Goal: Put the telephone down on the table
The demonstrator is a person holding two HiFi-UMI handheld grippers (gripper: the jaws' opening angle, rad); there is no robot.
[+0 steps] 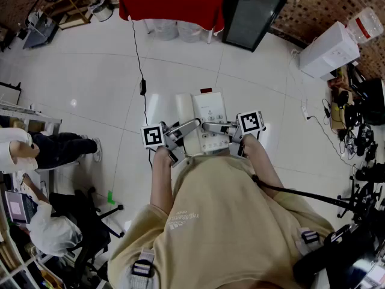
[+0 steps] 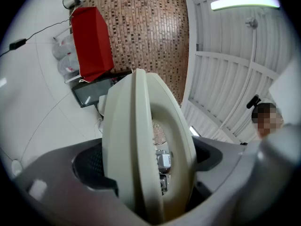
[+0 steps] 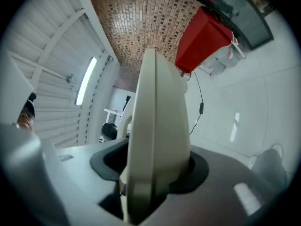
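- Between the jaws of the left gripper [image 2: 149,175]: cream telephone [image 2: 136,140], seen edge-on, with both jaws clamped against its casing.
- Right gripper [image 3: 155,173]: jaws likewise tight on the telephone's opposite edge.
- Head view only: telephone held in front of the torso, one gripper at either side, above the white floor [image 1: 90,83] and well apart from the red-clothed table [image 1: 171,2].
- Left gripper view only: metal part [image 2: 163,161] inside a gap in the casing.
- Translucent containers [image 1: 177,30] under the table; contents unreadable.
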